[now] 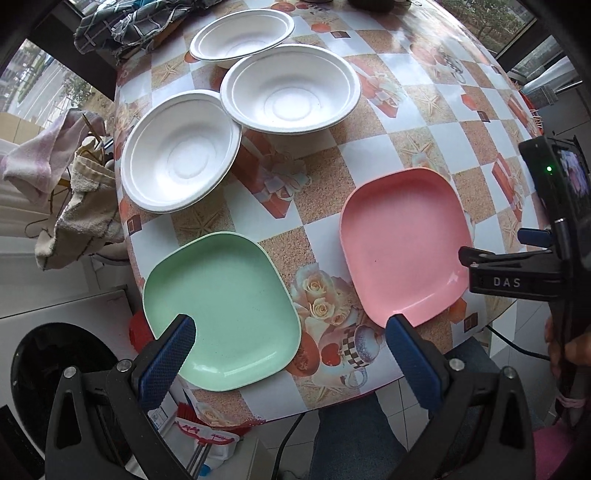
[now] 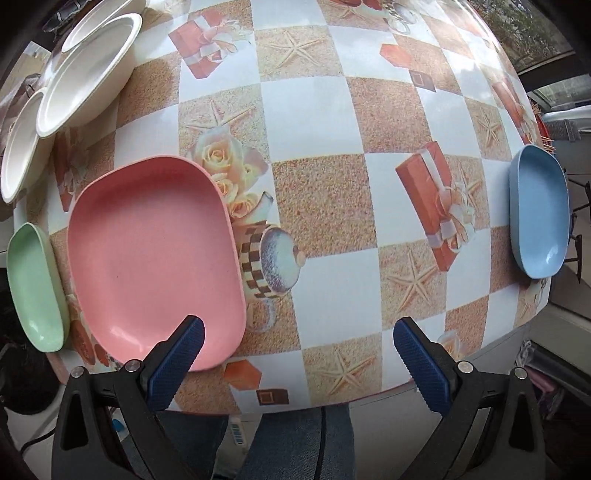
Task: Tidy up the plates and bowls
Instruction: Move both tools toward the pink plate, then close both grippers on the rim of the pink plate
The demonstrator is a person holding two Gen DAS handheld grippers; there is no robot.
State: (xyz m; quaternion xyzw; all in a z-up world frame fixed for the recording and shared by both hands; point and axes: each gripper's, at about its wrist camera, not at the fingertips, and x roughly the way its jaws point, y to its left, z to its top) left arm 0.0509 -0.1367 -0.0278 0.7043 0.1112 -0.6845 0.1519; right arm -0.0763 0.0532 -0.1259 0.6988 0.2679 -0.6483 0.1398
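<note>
Three white bowls stand in a row at the table's far left: a near bowl, a middle bowl and a far bowl. A green plate lies at the near left edge and a pink plate to its right. A blue plate rests at the table's right edge. My left gripper is open above the near edge, between the green and pink plates. My right gripper is open too, its left finger over the pink plate's near corner. Neither holds anything.
The round table has a checked, patterned cloth. Crumpled cloths hang off a stand at the left, and a dark checked cloth lies at the far left edge. The person's legs are below the near edge.
</note>
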